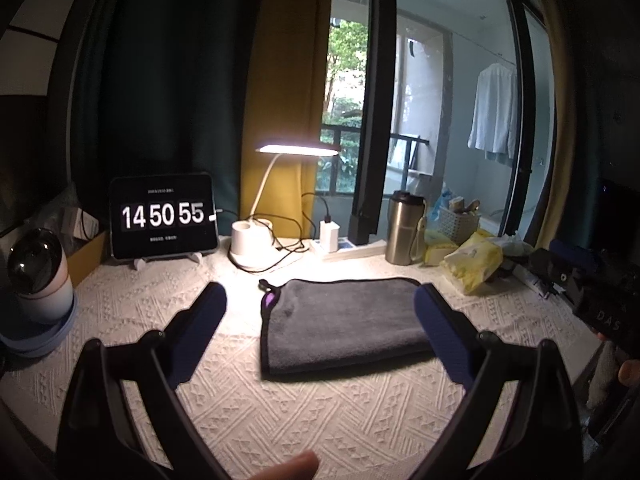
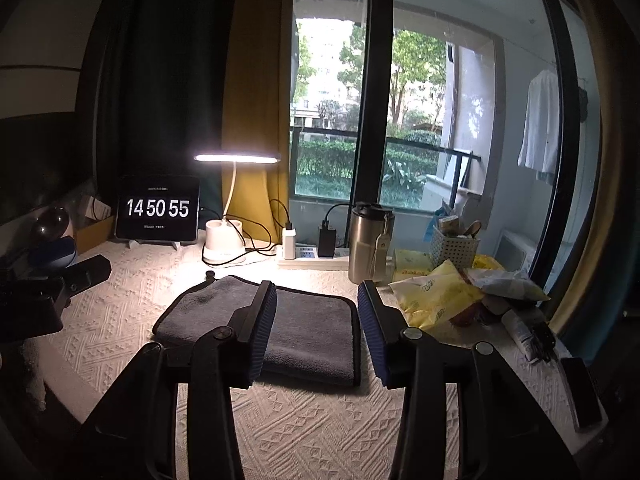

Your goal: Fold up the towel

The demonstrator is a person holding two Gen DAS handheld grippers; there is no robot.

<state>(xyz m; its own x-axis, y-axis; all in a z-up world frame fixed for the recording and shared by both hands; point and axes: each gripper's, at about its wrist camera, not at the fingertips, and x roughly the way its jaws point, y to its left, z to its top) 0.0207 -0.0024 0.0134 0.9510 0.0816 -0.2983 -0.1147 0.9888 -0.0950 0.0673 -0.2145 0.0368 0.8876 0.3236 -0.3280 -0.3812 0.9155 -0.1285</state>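
A dark grey towel [image 1: 344, 320] with black edging and a purple tag lies folded flat on the white textured tablecloth [image 1: 280, 408]. It also shows in the right wrist view [image 2: 312, 328]. My left gripper [image 1: 320, 300] is open and empty, held above the cloth with the towel between and beyond its blue fingertips. My right gripper [image 2: 317, 300] is open and empty, hovering over the towel's right part. The right gripper body shows at the right edge of the left wrist view [image 1: 592, 292]; the left gripper body shows at the left of the right wrist view [image 2: 44, 296].
At the back stand a tablet clock [image 1: 164, 216], a lit white desk lamp [image 1: 256, 248], a power strip with chargers [image 2: 312, 256] and a steel tumbler [image 1: 404, 228]. Yellow packets [image 2: 432, 296], a white basket [image 2: 454, 246] and a phone [image 2: 580, 392] crowd the right side. A round device [image 1: 36, 276] sits left.
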